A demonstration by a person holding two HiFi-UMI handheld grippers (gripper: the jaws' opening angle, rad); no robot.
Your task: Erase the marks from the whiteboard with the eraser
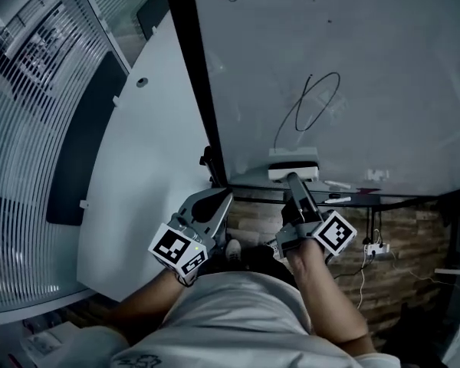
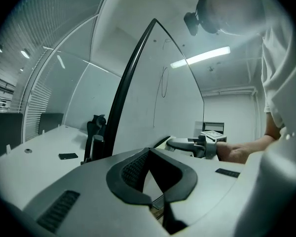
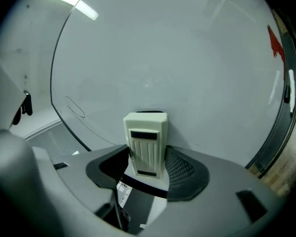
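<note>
Right gripper view has our right gripper (image 3: 148, 158) clamped on the eraser (image 3: 145, 141), low on the whiteboard (image 1: 383, 67); we should press flat and sweep toward 1 o'clock over the oval mark (image 1: 319, 100) (left gripper (image 2: 147, 152) closed, empty).

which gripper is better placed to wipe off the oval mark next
Right. The right gripper is shut on the eraser, low on the whiteboard just below the oval mark. The left gripper is shut on nothing, off by the board's left edge.
</note>
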